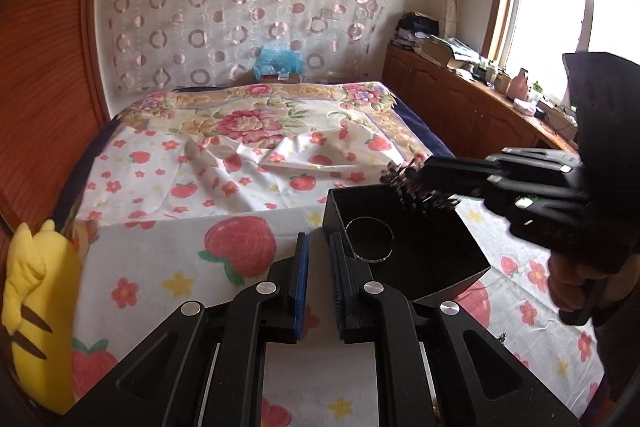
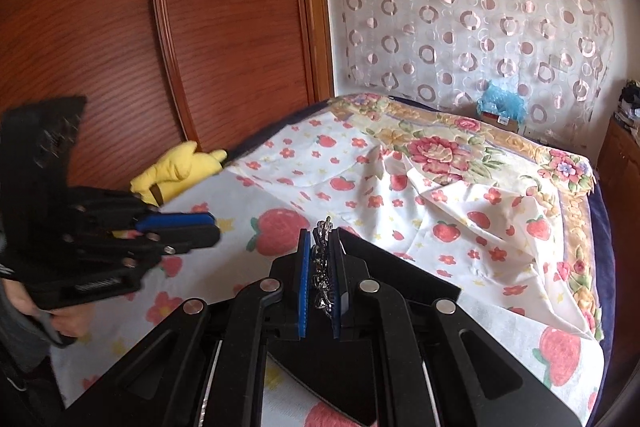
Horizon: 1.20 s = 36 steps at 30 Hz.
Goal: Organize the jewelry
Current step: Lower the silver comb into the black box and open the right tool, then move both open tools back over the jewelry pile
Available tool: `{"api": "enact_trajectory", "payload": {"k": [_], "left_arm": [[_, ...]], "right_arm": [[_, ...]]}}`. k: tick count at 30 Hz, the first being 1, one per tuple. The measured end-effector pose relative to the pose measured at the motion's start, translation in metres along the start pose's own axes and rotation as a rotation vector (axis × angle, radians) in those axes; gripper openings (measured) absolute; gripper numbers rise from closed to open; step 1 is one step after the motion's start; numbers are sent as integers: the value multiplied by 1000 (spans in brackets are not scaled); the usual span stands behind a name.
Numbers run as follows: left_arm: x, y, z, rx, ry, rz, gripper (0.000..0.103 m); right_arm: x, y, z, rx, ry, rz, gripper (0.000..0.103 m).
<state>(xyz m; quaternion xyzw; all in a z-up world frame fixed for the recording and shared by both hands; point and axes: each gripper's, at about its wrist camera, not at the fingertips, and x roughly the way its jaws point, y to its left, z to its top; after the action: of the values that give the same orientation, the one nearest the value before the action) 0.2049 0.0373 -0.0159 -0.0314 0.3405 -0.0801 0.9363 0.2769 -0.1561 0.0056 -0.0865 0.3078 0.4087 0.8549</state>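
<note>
A black open box (image 1: 452, 259) sits on the bed; a thin silver bangle (image 1: 370, 239) lies inside it. My right gripper (image 1: 416, 175) is shut on a dark beaded chain (image 1: 416, 193) that dangles over the box's far rim. In the right wrist view the chain (image 2: 322, 267) is pinched between the blue pads, with the box (image 2: 400, 267) below. My left gripper (image 1: 319, 247) is slightly open and empty, just left of the box; it also shows in the right wrist view (image 2: 208, 227).
The bed is covered with a strawberry-print sheet (image 1: 180, 259) and a floral blanket (image 1: 248, 115). A yellow plush toy (image 1: 36, 315) lies at the left bed edge beside a wooden wardrobe (image 2: 100, 27). A cluttered wooden cabinet (image 1: 460, 99) runs under the window.
</note>
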Motion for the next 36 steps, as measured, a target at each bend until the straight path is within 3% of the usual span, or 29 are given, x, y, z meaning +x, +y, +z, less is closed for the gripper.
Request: {"api": "enact_trajectory", "payload": {"k": [13,20,27,36], "left_arm": [[-2,6,-9,-7,2,3,10],[-8,10,-24,-13,6,8,11],[-17,9,-38,-7,10,8,12],[-40,-19,-64,30,4,-15,12]], "right_arm": [[43,14,-29,-100,96,-107,11],[46,10,-38,-51,127,-115,12],[9,5,-47,4,81,-128,12],[-51,-4,-82,73,50,-187,12]]}}
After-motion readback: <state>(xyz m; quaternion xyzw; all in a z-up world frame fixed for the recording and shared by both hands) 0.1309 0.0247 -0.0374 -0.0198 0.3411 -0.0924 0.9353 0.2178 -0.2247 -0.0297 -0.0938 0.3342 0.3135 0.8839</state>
